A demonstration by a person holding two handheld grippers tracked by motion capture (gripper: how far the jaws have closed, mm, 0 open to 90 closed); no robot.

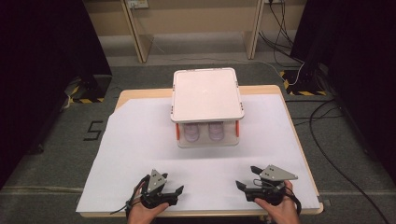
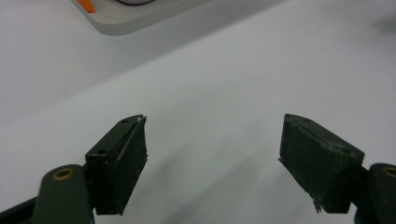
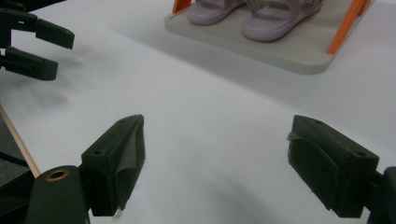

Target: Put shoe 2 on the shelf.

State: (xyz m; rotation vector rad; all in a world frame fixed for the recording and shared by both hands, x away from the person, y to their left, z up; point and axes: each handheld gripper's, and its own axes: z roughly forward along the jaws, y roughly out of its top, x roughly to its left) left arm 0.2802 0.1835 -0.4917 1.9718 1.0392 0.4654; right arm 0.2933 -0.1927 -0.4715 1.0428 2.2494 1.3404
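White rack (image 1: 207, 109) sitting mid-table, lilac sandals (image 1: 204, 132) showing under top; left gripper (image 1: 173, 185) and right gripper (image 1: 247, 179) resting near front edge, both gaping wide, gripping nothing, likely staging approach.

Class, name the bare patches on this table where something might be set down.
Free: white sheet left and right of the white two-tier rack holding lilac sandals, and the strip between it and both grippers. Crowded: under the rack's top.
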